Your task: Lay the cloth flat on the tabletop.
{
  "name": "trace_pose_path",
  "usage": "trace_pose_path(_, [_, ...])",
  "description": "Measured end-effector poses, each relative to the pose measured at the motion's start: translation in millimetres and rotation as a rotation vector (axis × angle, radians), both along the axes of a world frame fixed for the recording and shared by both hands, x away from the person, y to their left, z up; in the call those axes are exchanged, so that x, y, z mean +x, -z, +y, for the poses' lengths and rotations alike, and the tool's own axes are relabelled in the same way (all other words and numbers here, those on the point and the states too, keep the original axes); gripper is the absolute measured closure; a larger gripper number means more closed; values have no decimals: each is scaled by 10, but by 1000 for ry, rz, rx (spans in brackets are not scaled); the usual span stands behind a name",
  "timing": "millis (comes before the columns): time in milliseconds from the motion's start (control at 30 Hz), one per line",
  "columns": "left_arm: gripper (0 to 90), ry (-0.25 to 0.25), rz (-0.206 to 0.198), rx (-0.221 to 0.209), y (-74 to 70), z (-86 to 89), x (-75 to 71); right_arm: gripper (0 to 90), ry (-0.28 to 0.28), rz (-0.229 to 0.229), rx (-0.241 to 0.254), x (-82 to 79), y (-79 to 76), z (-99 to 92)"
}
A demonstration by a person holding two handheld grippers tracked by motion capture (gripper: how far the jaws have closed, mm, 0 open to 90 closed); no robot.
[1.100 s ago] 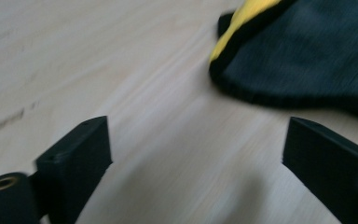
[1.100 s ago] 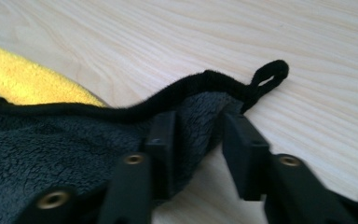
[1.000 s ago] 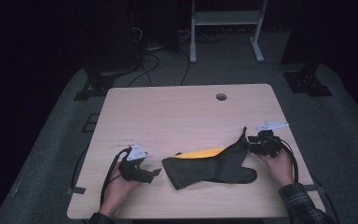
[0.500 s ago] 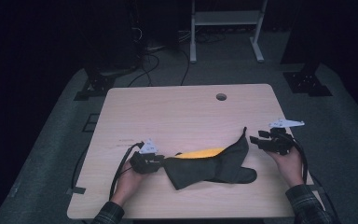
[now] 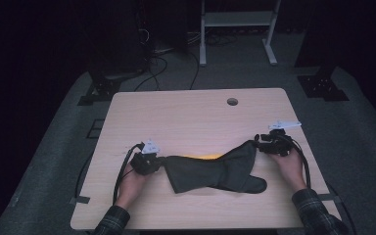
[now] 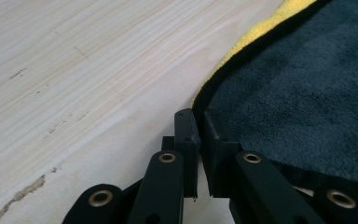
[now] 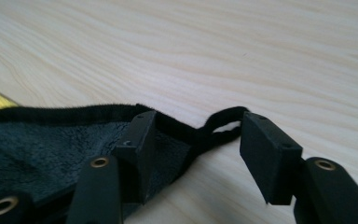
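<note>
Left gripper (image 5: 149,161) has just closed its jaws on the left corner of the dark towel (image 5: 210,171), pinching its black hem. Right gripper (image 5: 269,145) stands with jaws apart, straddling the towel's right corner loop (image 7: 221,125) without pressing it. Towel lies crumpled near the table's (image 5: 191,117) front edge, yellow underside (image 5: 203,157) peeking out.

Your table (image 5: 196,117): pale wood-grain top, matt, smooth, few dark scuffs near left gripper (image 6: 198,140). Cloth (image 5: 210,171) you work on: dark fleecy fabric, fuzzy nap, matt; black stitched edge binding, thin hanging loop (image 7: 216,126) of same binding at right corner; yellow cloth face (image 6: 270,23) peeking at far edge, same plush texture. Your gripper jaws: matt black plastic, brass-coloured rivets; same on right gripper (image 7: 198,140). Floor (image 5: 54,161) around table: grey, carpet-like, matt.
</note>
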State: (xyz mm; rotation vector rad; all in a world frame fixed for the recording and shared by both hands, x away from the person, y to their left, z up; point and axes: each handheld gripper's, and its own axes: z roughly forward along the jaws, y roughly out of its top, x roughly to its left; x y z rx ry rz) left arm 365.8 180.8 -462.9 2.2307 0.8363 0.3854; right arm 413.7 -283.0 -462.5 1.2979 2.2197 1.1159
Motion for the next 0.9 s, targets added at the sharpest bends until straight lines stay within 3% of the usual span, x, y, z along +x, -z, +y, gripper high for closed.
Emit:
trace_pose_path(100, [712,-6,0,-6,27,0,34,442,-2,0,-34,34,59,60])
trace_pose_path(133, [712,-9,-3,-9,30,0,37,442,-2,0,-34,34,59,60])
trace_pose_path(233, [548,3,-4,-49,20,0,36,440,-11,20,-62,65,139,79])
trace_pose_path(267, [535,16,-2,-57,19,-19,35,437,-14,25,-72,67,155,88])
trace_pose_path(400, [478,25,-3,-23,50,-71,34,457,-18,17,-86,55,163,102])
trace_pose_path(500, [477,28,1,3,67,-82,40,492,-21,21,-88,41,158,104])
trace_pose_path(667, [564,40,28,-18,85,-75,69,596,-34,30,-90,15,142,118])
trace_pose_path(700, [630,47,29,-23,85,-81,74,643,-37,36,-90,5,136,122])
trace_pose_path(767, [643,47,28,-24,86,-85,77,659,-36,40,-90,1,132,124])
trace_pose_path(867, [755,51,46,-40,83,-89,97,784,-46,54,-80,-20,124,124])
trace_pose_path(900, [792,51,46,-40,83,-89,97,784,-46,54,-80,-20,124,124])
